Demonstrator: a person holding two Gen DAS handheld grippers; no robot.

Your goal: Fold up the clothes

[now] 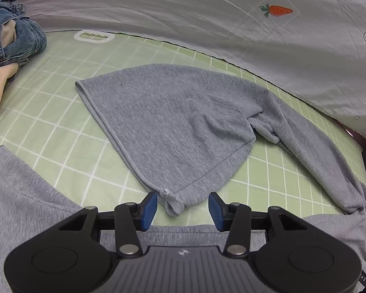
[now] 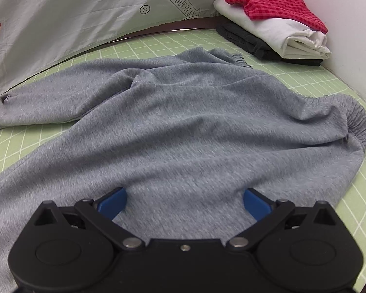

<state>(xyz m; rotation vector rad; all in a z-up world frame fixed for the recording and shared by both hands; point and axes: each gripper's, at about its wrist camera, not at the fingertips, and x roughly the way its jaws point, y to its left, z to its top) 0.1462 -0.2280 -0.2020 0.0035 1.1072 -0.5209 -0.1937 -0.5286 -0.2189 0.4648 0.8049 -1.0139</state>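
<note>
Blue-padded jaws of my left gripper (image 1: 182,211) stand partly open, with the hemmed corner of a trouser leg lying just ahead between the pads (image 1: 148,211); nothing is pinched. That leg belongs to the grey knitted sweatpants (image 1: 173,127), spread over the green mat with a white grid (image 1: 48,112). Ahead of these jaws the leg widens out and away; to their right a second strip of the same grey cloth runs toward the right edge, and more grey fabric lies beneath and to the left of the gripper body. Far ahead-left sits a crumpled pile of blue denim (image 1: 14,39), and behind the mat a pale sheet printed with a carrot (image 1: 278,10).

My right gripper (image 2: 185,204) has its jaws wide apart, pressing into the grey sweatpants (image 2: 195,122) without clasping any fold. The gathered elastic waistband (image 2: 358,127) lies ahead to the right. Further ahead-right stands a stack of folded clothes (image 2: 275,26), red check on top, white beneath, dark at the bottom.
</note>
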